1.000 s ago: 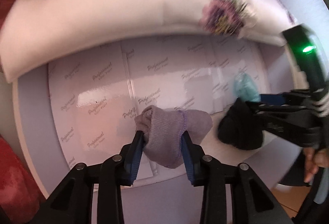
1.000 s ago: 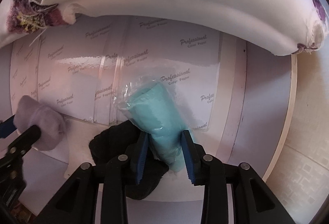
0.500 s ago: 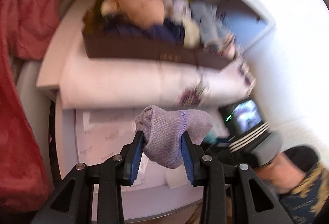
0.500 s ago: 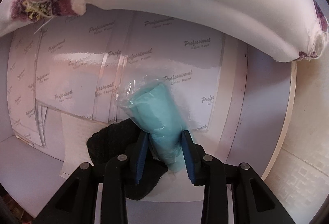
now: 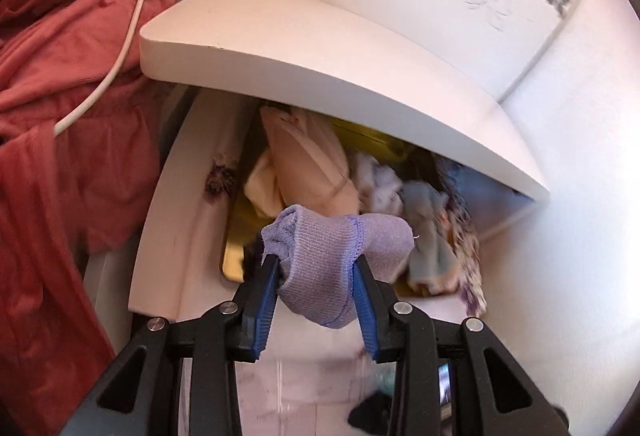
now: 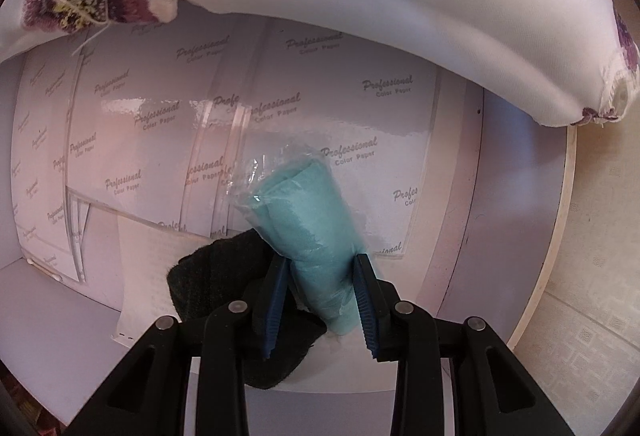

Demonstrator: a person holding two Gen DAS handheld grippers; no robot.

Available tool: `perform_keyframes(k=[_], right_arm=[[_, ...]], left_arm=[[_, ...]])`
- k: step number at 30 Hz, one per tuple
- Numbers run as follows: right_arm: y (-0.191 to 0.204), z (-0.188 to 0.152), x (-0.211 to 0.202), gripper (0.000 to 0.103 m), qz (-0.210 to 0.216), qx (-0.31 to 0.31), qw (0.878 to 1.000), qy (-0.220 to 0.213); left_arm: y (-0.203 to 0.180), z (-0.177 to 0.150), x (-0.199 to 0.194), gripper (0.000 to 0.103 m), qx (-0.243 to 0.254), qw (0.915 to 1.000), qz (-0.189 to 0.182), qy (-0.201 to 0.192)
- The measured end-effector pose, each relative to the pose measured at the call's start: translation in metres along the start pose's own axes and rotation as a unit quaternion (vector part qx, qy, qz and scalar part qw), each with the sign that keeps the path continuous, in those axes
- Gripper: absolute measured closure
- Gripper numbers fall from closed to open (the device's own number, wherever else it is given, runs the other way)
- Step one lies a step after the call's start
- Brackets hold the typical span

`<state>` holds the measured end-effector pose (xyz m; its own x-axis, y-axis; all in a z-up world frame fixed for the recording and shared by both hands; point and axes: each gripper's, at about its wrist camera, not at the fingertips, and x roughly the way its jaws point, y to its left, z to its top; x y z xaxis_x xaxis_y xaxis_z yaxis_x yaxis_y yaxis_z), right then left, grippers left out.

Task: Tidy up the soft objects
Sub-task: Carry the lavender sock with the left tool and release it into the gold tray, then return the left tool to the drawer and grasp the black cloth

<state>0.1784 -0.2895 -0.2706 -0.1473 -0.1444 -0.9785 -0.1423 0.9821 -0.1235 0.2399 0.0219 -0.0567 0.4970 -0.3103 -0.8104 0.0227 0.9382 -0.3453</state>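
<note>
Your left gripper (image 5: 316, 286) pinches the lilac sock (image 5: 332, 256) below the white shelf edge (image 5: 320, 76) at frame centre. Your right gripper (image 6: 322, 296) clamps the bagged teal roll (image 6: 308, 216); open shelf floor (image 6: 60, 296) lies lower left.

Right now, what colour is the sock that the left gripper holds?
The sock is pale purple, a lilac knit. It shows best in the left wrist view.

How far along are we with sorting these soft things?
Done: the box on the shelf already holds assorted fabrics. In hand: the left gripper grips a lilac sock in front of that box; the right gripper clamps a bagged teal cloth. Left: the black cloth beside it.
</note>
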Motion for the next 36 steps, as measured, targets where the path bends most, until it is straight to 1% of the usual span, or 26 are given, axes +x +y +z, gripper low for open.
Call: perform_keyframes(k=[6,9,12,14,16,18,20,22,27,30,36], right_arm=[[0.005,0.000,0.000,0.068,-0.007,-0.008,1.000,0.000],[0.005,0.000,0.000,0.068,-0.003,-0.005,1.000,0.001],[-0.001,0.001,0.002,0.068,0.006,0.006,1.000,0.003],[-0.003,0.001,0.002,0.068,0.007,0.007,1.000,0.003],[-0.004,0.002,0.004,0.067,0.005,0.002,1.000,0.003],[-0.003,0.002,0.004,0.067,0.000,-0.004,1.000,0.002],[-0.003,0.001,0.004,0.067,-0.001,-0.004,1.000,0.001],[-0.001,0.000,0.004,0.067,-0.002,-0.005,1.000,0.000],[0.002,-0.003,0.003,0.067,-0.007,-0.010,1.000,-0.002],[0.007,-0.005,0.001,0.067,-0.009,-0.010,1.000,-0.003],[0.011,-0.007,-0.001,0.067,-0.011,-0.011,1.000,-0.004]], left_arm=[[-0.004,0.018,0.036,0.067,0.018,0.9991,0.036,0.011],[-0.006,0.018,0.054,0.067,0.032,0.9978,0.054,0.020],[-0.004,0.013,0.070,0.062,0.035,0.9968,0.062,0.037],[0.001,0.010,0.073,0.060,0.030,0.9972,0.058,0.037],[0.004,0.009,0.072,0.056,0.024,0.9979,0.050,0.033],[0.005,0.005,0.068,0.053,0.025,0.9979,0.053,0.026],[0.004,0.002,0.062,0.044,0.028,0.9980,0.053,0.019],[0.005,-0.003,0.056,0.041,0.028,0.9980,0.055,0.014],[0.001,-0.021,0.032,0.041,0.035,0.9977,0.058,0.004],[-0.004,-0.039,0.019,0.041,0.042,0.9972,0.062,0.001],[-0.010,-0.072,0.007,0.041,0.048,0.9967,0.064,0.016]])
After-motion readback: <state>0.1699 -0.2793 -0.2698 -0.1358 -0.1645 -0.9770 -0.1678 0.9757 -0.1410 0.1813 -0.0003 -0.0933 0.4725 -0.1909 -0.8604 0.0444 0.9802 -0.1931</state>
